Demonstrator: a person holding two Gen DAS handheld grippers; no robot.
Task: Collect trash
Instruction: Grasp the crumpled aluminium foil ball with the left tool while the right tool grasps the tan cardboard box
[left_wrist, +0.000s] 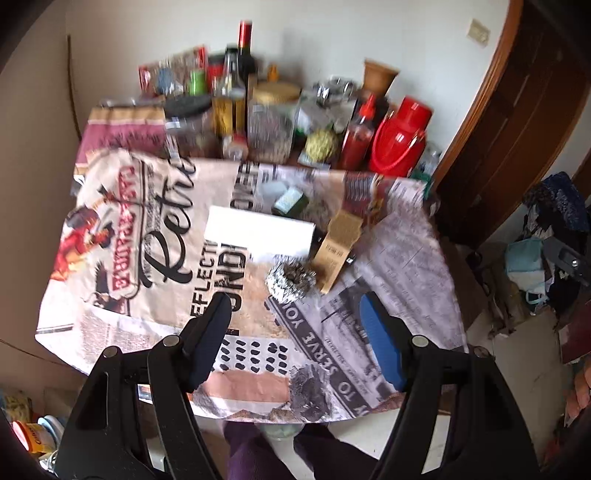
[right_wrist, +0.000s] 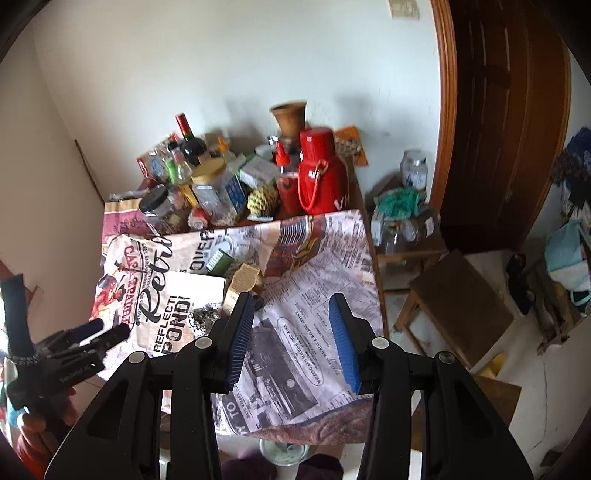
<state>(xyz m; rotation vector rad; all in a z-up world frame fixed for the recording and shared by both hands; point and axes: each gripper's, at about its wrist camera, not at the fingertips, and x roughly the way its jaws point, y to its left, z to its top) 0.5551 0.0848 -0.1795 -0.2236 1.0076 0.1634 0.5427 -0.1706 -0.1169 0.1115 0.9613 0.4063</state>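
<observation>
On the printed tablecloth (left_wrist: 155, 229) lie a crumpled foil ball (left_wrist: 291, 278), a tan cardboard box (left_wrist: 338, 245) on its side, a white flat sheet or box (left_wrist: 258, 232) and a small green box (left_wrist: 290, 201). My left gripper (left_wrist: 295, 343) hovers over the table's near edge just short of the foil ball, open, with nothing between its fingers. In the right wrist view the same foil ball (right_wrist: 205, 317), cardboard box (right_wrist: 242, 282) and green box (right_wrist: 220, 260) sit left of my right gripper (right_wrist: 291, 341), which is open and holds nothing. The left gripper (right_wrist: 101, 332) shows at that view's left edge.
Bottles, jars and a red thermos (left_wrist: 399, 136) crowd the back of the table against the wall. A wooden stool (right_wrist: 458, 306) and a low shelf with jars stand to the right, by a brown door. A person's legs in purple trousers (left_wrist: 258, 454) are at the near edge.
</observation>
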